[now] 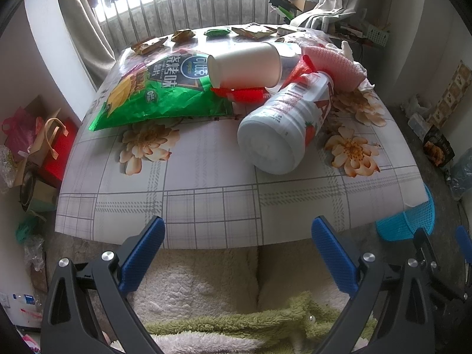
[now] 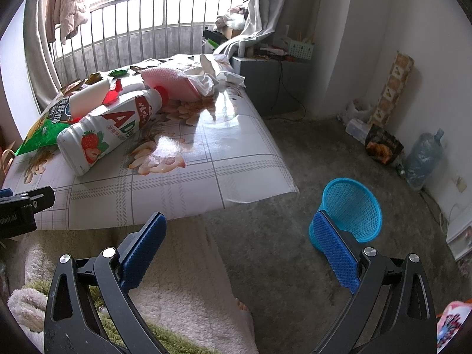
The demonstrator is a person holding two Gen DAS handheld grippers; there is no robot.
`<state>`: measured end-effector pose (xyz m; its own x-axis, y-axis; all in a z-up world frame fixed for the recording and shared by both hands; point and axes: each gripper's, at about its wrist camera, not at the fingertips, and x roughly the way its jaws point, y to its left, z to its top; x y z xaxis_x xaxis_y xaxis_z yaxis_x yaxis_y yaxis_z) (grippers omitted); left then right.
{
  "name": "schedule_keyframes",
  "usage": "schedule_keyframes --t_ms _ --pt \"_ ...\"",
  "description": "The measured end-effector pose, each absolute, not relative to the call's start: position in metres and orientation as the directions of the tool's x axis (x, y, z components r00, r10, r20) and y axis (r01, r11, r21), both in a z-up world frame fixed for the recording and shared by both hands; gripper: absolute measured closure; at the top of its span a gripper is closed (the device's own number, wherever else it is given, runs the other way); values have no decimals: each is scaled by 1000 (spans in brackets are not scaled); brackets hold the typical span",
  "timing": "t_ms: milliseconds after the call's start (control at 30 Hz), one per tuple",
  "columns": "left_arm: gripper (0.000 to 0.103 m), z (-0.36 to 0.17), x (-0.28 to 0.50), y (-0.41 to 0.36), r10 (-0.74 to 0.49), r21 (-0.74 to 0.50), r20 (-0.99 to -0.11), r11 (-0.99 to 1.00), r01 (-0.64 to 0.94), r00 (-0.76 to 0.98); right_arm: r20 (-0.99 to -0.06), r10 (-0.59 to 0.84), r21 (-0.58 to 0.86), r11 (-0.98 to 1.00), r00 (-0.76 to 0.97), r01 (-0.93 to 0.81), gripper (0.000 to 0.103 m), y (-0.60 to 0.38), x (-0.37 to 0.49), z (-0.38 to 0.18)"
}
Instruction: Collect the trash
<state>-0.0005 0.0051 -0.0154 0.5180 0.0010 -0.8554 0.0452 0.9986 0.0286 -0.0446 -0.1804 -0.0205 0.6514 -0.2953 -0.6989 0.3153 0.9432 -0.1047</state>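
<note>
A white strawberry-drink bottle [image 1: 290, 124] lies on its side on the flowered table [image 1: 183, 194], also in the right wrist view [image 2: 109, 128]. Behind it lie a white paper cup [image 1: 244, 65], a red wrapper [image 1: 244, 94], a green chip bag [image 1: 159, 94], a pink sponge-like pack [image 1: 333, 65] and crumpled tissue [image 2: 212, 76]. A blue mesh bin [image 2: 351, 215] stands on the floor right of the table. My left gripper [image 1: 237, 231] is open, empty, at the table's near edge. My right gripper [image 2: 239, 227] is open, empty, over the floor beside the bin.
Small snack wrappers [image 1: 247, 31] line the table's far edge by the window railing. Bags and boxes [image 1: 38, 147] crowd the floor at left. A water jug [image 2: 423, 156] and a dark bag [image 2: 382, 146] stand by the right wall. A fleece-covered lap [image 1: 206, 289] lies below.
</note>
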Motion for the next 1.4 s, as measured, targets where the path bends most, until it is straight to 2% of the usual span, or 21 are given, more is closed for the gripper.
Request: schedule_keyframes --t_ms 833,1400 --pt "5 -25 10 4 21 41 -882 999 32 471 -709 -282 -99 947 646 305 8 -181 -34 -26" --pt "5 -36 41 29 73 58 -899 997 -48 433 -702 -198 -48 971 684 233 8 -177 25 -13"
